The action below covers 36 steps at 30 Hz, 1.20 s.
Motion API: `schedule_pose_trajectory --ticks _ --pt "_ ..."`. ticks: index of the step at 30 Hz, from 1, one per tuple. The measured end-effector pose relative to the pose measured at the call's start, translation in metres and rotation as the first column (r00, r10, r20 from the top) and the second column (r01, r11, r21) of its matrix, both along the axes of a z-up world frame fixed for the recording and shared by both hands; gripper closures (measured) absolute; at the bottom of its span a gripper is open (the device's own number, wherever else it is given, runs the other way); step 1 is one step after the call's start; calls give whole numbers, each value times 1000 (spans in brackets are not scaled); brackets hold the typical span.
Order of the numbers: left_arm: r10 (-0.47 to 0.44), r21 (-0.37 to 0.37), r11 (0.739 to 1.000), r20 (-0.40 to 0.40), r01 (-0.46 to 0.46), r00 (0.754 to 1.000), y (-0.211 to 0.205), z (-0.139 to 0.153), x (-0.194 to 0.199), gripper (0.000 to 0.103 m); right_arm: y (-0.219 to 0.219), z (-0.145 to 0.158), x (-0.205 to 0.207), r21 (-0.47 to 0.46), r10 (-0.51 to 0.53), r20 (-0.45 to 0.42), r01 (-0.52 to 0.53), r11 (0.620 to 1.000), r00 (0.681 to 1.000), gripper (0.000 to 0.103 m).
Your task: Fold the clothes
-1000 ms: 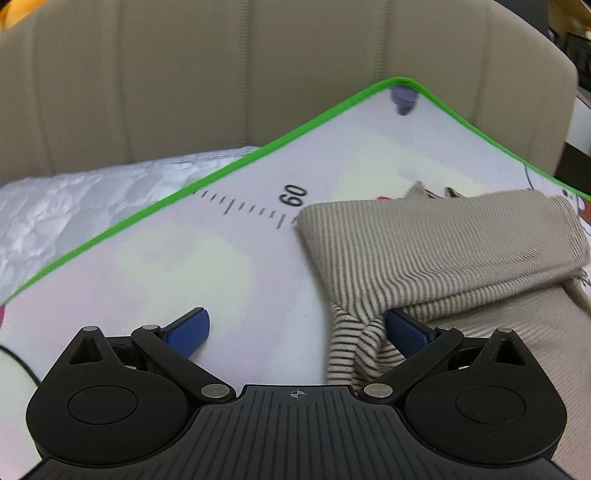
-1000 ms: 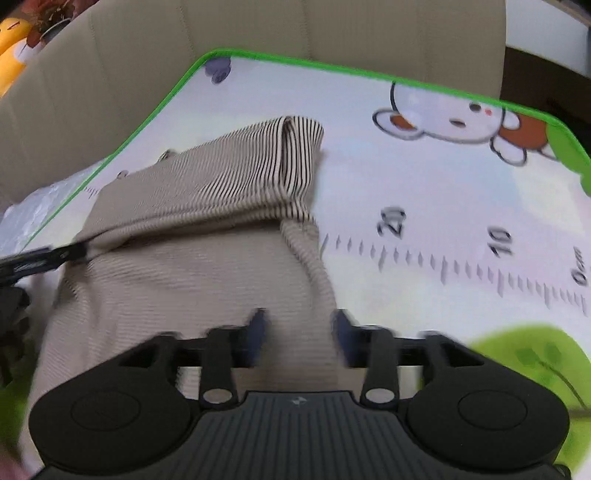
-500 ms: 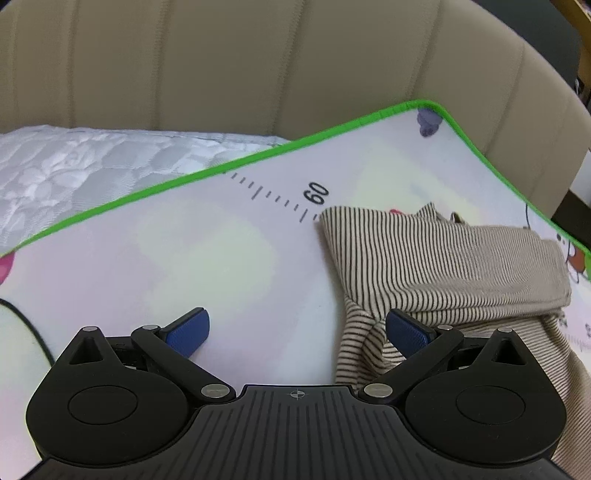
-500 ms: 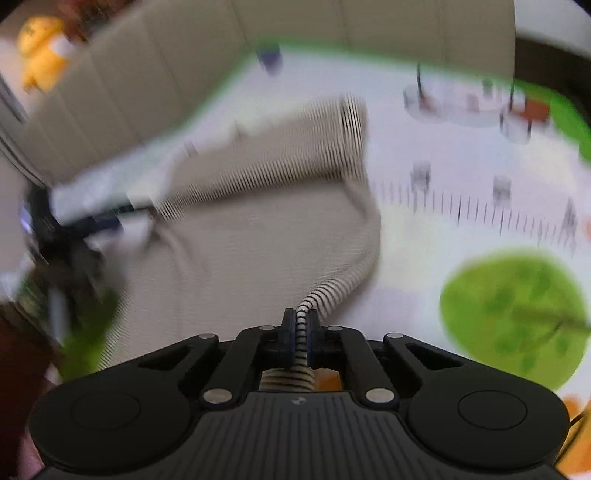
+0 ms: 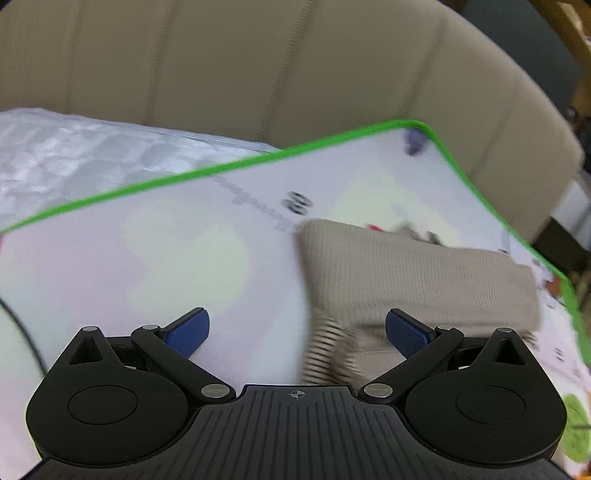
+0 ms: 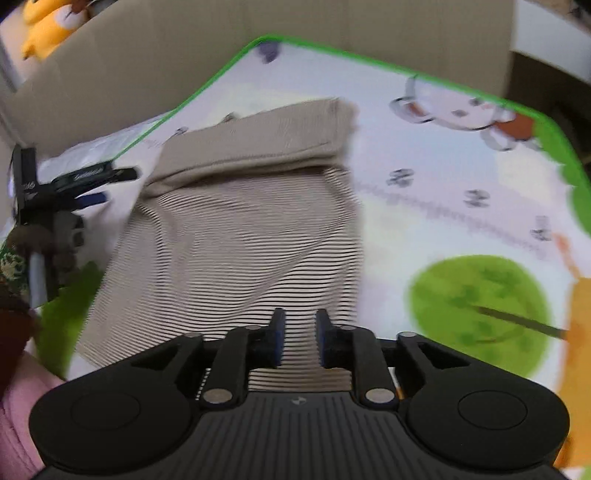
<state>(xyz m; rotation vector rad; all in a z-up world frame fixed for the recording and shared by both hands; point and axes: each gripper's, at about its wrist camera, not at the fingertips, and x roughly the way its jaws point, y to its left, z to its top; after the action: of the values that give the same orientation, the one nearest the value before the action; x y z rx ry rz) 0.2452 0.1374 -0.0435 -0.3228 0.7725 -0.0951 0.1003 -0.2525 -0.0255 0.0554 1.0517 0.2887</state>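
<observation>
A beige garment with thin dark stripes (image 6: 251,221) lies partly folded on a green-edged play mat (image 6: 443,192); its far part is folded over as a band. My right gripper (image 6: 298,338) is a little open just above the garment's near edge, holding nothing. In the left wrist view the garment (image 5: 417,280) lies to the right on the mat (image 5: 147,258). My left gripper (image 5: 295,328) is wide open and empty, its right finger (image 5: 406,330) over the garment's left edge. It also shows in the right wrist view (image 6: 74,184), left of the garment.
A beige padded sofa back (image 5: 258,74) rises behind the mat. A white quilted sheet (image 5: 74,158) lies left of the mat. A yellow plush toy (image 6: 48,26) sits at top left in the right wrist view. A pink sleeve (image 6: 22,406) shows at bottom left.
My right gripper, shut on the garment's edge half a second ago, has opened a little and let it go; the garment lies flatter. The left gripper stays open and has drawn back slightly.
</observation>
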Motion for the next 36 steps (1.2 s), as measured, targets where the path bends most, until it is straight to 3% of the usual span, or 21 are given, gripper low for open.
schedule_pose_trajectory --ticks 1,3,6,11,16,18,22,27,31,36 --pt "-29 -5 1000 6 29 1000 -5 0 -1 0 4 -12 4 -3 12 -18 -12 1000 1000 72" --pt "-59 31 998 15 59 998 -16 0 -5 0 10 -40 10 -72 13 -77 -18 997 997 71" --pt "-54 96 994 12 53 998 -31 -4 -19 0 2 -70 11 -61 -27 -113 20 998 993 69" --pt "-36 177 984 20 32 999 -52 -2 -52 0 4 -65 3 -60 4 -85 -9 998 996 63" --pt "39 159 986 66 -49 997 -56 13 -102 0 6 -63 0 -89 48 -66 -54 995 997 61" --pt "66 196 977 63 -78 996 -56 13 -113 0 7 -66 5 -93 51 -69 -58 994 996 60" --pt "130 284 950 12 -128 991 -55 9 -118 0 12 -63 9 -102 10 -94 -20 995 996 60" --pt "148 260 955 -8 -140 989 -45 10 -126 0 16 -52 11 -127 -17 -112 3 992 994 59" --pt "128 264 956 4 -125 992 -49 13 -129 0 14 -31 18 -127 -29 -73 20 992 997 53" --pt "87 287 954 5 -85 996 -57 12 -129 0 6 1 30 -104 -72 17 73 992 997 52"
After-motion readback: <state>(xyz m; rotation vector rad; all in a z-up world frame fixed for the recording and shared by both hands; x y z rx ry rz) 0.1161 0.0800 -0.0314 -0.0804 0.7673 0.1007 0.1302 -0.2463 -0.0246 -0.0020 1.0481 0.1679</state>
